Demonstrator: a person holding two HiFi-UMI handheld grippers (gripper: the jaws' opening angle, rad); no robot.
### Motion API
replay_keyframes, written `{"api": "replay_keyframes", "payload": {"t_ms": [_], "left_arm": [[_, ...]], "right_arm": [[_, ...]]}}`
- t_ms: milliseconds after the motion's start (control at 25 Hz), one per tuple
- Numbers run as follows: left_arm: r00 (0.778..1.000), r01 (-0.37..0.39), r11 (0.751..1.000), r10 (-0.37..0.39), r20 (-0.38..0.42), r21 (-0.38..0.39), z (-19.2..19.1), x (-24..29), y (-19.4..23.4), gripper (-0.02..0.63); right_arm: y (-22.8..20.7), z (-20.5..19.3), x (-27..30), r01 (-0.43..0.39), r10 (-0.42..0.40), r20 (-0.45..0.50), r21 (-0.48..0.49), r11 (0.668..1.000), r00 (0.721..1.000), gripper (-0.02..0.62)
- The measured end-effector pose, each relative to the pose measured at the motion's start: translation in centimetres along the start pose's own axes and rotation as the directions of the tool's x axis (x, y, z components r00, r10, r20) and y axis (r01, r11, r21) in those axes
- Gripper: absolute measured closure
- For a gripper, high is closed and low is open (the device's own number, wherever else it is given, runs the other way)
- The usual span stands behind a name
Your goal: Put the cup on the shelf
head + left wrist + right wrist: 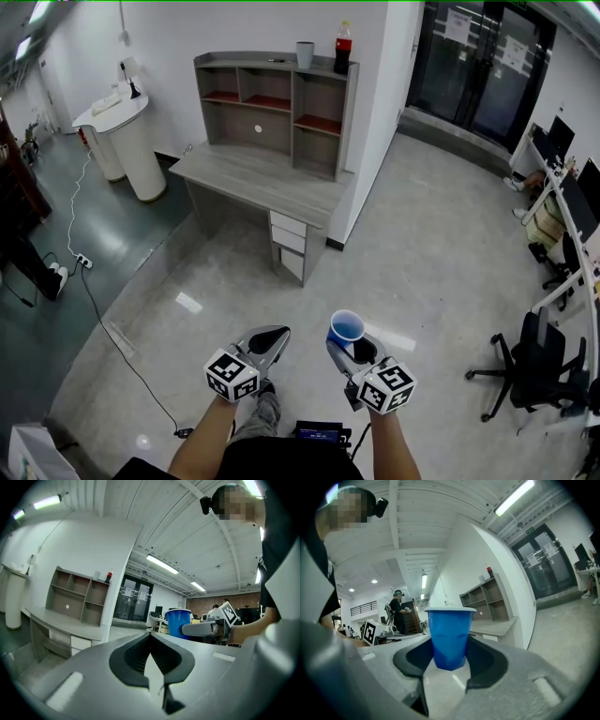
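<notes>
right tool [450,654] pinching tapered blue cup [449,632], sides dented; left tool [150,635] pressed together.

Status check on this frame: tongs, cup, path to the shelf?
Left tongs shut, empty. Right tongs shut on blue cup, upright. Shelf ahead across floor; cable lies off left.

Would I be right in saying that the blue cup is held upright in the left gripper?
Not quite: the blue cup is held upright in the right gripper, not the left, as the right gripper view shows.
</notes>
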State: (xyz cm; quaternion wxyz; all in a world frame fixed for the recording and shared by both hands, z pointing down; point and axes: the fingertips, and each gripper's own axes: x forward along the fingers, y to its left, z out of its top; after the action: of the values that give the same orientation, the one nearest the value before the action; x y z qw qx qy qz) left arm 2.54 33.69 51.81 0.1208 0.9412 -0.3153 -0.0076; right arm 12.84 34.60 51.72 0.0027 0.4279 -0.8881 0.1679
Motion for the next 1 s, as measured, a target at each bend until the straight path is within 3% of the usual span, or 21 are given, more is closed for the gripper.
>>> {"api": "replay_keyframes", "payload": {"t_ms": [480, 1000], "left_arm": [[0.997, 0.077, 0.997, -0.077, 0.016, 0.013, 2.4, 5.0, 7.6, 0.604], [0.993, 0.122, 0.992, -0.122, -0.003, 0.036, 4.6, 6.7, 17.2, 0.604]], "right_arm": [[-4.6, 3.5, 6.5, 0.084, -0.083, 0.027, -0.031, 0.996, 0.996, 0.383], [-6.1, 5.7, 15.6, 0.145, -0.144, 0.050, -0.019, 0.989, 0.988, 0.383]]}}
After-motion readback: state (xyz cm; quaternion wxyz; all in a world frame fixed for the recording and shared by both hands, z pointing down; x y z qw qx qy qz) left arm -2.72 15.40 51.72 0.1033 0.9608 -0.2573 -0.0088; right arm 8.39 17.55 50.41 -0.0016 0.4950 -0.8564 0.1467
